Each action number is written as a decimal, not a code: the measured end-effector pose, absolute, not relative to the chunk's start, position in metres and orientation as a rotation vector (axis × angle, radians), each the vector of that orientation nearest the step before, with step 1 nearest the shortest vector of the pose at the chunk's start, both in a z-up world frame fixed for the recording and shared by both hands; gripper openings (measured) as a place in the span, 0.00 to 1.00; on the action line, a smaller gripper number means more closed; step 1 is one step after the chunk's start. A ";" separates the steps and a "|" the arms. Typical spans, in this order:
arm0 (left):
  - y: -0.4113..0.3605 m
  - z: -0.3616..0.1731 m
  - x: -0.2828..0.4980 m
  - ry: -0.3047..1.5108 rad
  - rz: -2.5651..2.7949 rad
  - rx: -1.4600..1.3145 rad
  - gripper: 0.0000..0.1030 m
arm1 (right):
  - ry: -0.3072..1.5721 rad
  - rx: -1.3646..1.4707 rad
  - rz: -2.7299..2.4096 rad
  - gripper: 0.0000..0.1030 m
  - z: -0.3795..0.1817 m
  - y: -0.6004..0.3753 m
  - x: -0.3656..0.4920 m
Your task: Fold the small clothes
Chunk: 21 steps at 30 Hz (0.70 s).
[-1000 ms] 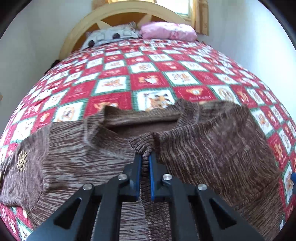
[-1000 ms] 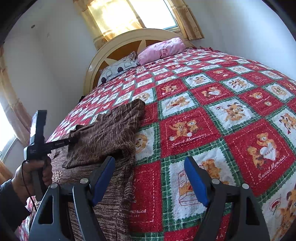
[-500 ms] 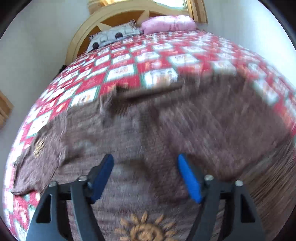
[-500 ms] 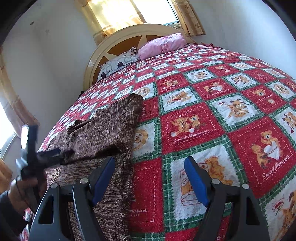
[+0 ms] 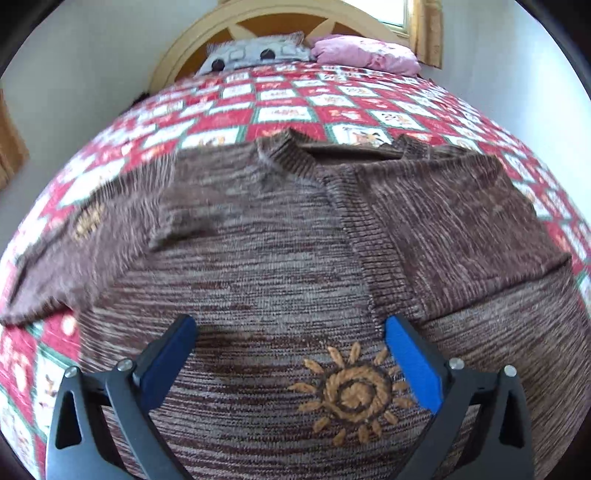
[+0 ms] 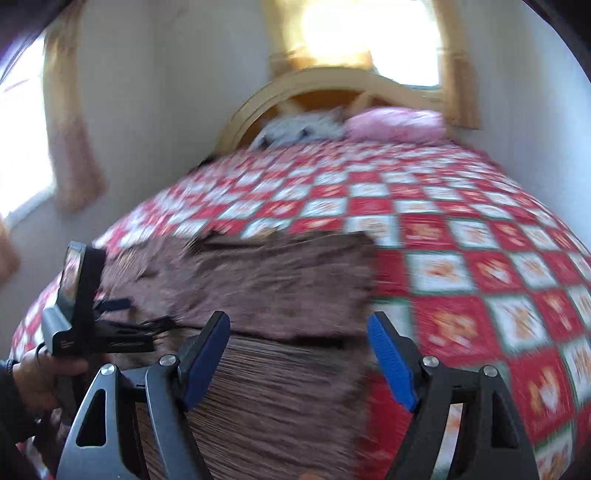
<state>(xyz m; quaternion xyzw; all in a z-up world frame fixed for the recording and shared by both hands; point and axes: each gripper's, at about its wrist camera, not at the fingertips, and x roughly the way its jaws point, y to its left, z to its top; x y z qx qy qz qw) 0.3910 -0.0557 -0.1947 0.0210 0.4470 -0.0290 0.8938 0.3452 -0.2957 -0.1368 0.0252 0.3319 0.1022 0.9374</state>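
- While the left gripper [image 5: 288,343] hangs over the brown knit sweater [image 5: 280,258] in the left wrist view, its jaws are opening and already stand very wide, with nothing between the blue pads but the flat knit lying below them.
- From that view the sweater lies on the bed's patchwork quilt [image 5: 288,110], collar toward the headboard [image 5: 258,22], so its long axis runs straight away from the jaws; the embroidered sun [image 5: 351,395] sits just ahead of the right-hand pad.
- On the right of this view one side panel is already turned in over the body, while the sleeve [image 5: 66,258] on the left lies spread out onto the quilt, unfolded.
- Seen from the right wrist view, which is blurred, the right gripper [image 6: 299,354] has its jaws well apart and empty, with the sweater's folded edge [image 6: 291,336] running crosswise just beyond the pads.
- Here the person's hand [image 6: 44,373] holds the left gripper at the far left, on the side of the spread sleeve; I judge that hand the nearer one for folding the sleeve inward across the long axis.
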 end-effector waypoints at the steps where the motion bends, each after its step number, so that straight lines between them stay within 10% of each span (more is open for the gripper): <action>1: -0.056 -0.195 0.390 0.924 -0.062 0.044 1.00 | 0.708 0.032 0.229 0.75 -0.139 -0.284 0.359; 21: -0.020 -0.189 0.369 0.905 -0.074 -0.115 1.00 | 0.906 0.033 0.137 0.76 -0.213 -0.287 0.376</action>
